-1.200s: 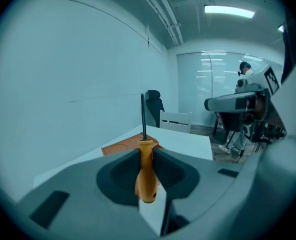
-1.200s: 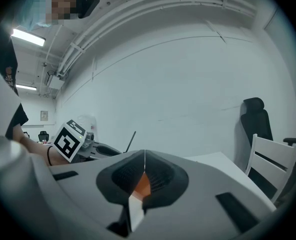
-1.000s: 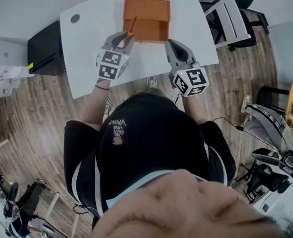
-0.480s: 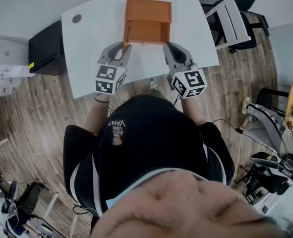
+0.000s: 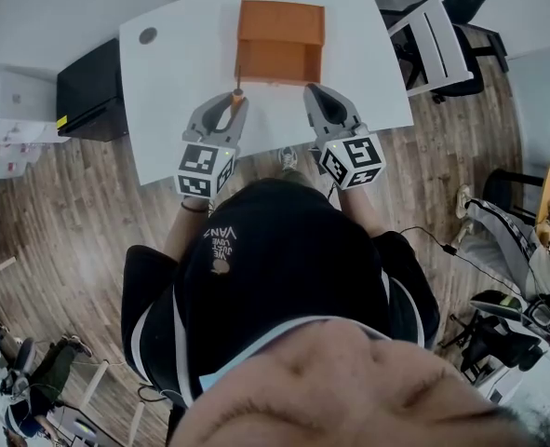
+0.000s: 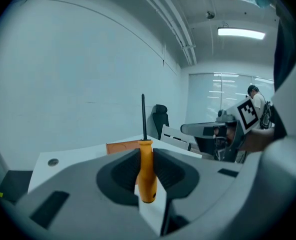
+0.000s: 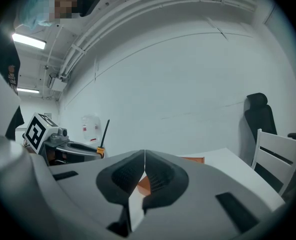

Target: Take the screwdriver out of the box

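In your head view, your left tongs [image 5: 234,98] grasp the screwdriver [image 5: 238,89] by its orange handle, just before the near left corner of the orange box [image 5: 279,40] on the white desk [image 5: 163,91]. Your right tongs [image 5: 312,91] are near the box's near right corner. In your left gripper view, both pads press the handle and the dark shaft stands upright, with the box behind it on the desk. In your right gripper view, the tongs are clenched together on nothing; the box lies beyond them, and the screwdriver shows at the left.
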Motion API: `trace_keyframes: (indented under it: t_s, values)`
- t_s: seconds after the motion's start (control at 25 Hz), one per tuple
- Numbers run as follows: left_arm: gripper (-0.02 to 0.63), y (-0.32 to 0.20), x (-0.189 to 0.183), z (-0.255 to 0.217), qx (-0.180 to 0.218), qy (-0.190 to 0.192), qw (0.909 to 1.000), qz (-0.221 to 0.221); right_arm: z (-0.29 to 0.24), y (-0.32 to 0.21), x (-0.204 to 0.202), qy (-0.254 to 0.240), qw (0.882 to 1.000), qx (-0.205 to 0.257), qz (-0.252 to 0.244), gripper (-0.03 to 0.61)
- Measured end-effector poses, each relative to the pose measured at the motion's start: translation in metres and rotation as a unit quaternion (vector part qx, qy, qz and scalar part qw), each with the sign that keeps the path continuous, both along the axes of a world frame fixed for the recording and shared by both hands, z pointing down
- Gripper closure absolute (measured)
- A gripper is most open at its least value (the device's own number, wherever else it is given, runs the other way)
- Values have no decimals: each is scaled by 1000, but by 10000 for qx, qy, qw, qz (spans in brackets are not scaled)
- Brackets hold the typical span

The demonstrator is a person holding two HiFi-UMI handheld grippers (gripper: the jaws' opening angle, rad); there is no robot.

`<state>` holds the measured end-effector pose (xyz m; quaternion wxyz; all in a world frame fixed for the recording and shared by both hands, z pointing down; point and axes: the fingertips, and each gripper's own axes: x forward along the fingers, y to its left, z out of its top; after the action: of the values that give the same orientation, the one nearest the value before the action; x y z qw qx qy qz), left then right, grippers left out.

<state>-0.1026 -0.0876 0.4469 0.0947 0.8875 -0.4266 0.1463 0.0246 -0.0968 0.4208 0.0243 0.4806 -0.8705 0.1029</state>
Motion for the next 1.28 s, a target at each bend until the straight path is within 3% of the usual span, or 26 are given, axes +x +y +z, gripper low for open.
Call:
trace_keyframes:
  t_s: [1.28]
  values:
    - [525,8,-6,-2,-58,89,9999,-32,19,-1,-2,221,9995,-240,-10,566]
